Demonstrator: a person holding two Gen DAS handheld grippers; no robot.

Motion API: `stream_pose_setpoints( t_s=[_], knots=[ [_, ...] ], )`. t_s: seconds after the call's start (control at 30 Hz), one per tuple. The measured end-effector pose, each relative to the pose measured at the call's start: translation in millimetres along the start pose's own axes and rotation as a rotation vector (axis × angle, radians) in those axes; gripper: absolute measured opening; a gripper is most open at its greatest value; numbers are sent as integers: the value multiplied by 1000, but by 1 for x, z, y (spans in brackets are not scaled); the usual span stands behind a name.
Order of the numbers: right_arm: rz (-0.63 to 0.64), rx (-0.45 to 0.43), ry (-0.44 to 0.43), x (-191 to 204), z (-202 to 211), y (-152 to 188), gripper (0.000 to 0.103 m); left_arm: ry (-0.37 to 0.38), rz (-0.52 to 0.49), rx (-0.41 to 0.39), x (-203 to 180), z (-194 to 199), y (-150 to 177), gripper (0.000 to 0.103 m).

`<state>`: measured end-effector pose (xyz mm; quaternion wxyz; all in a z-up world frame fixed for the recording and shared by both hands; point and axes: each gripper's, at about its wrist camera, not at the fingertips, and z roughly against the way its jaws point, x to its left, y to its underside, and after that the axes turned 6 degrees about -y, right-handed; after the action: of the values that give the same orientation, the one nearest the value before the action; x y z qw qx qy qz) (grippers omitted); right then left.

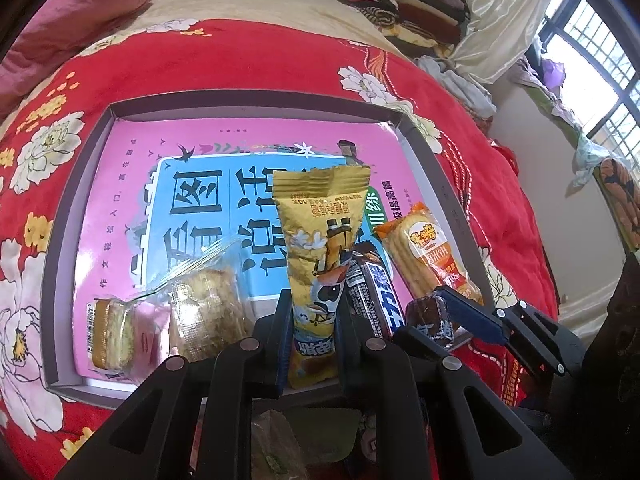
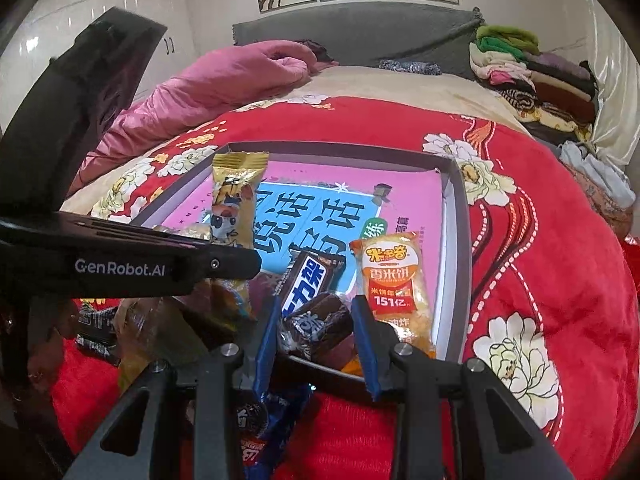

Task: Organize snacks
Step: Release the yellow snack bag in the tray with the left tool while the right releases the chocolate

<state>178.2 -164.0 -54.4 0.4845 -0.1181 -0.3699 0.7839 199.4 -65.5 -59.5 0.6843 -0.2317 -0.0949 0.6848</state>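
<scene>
My left gripper (image 1: 310, 316) was clamped on the upright yellow snack packet (image 1: 320, 248). My right gripper (image 2: 316, 320) was closed around a brown wrapped candy (image 2: 320, 324) at the near rim of the grey box (image 2: 456, 216). Beyond, the chocolate bar (image 2: 308, 280) and rice cracker pack (image 2: 394, 280) lay inside the box.

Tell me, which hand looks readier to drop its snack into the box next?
Probably the right gripper: its brown candy sits low at the box edge, while the left gripper holds its yellow packet upright.

black gripper (image 2: 316, 344) frames, blue finger pads (image 2: 362, 332), silver screws, white genrobot.ai lettering
</scene>
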Motion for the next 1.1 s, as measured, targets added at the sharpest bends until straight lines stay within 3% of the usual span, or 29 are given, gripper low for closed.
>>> stream_pose_setpoints(
  t_s=[0.37,1.1],
  knots=[
    [-65,13,-35,-9,6,1,41,11,-3,14,-4,-2,3,21],
    [-38,-15,-25,-8,16,2,45,24,-23,53,-8,-5,5,30]
  ],
)
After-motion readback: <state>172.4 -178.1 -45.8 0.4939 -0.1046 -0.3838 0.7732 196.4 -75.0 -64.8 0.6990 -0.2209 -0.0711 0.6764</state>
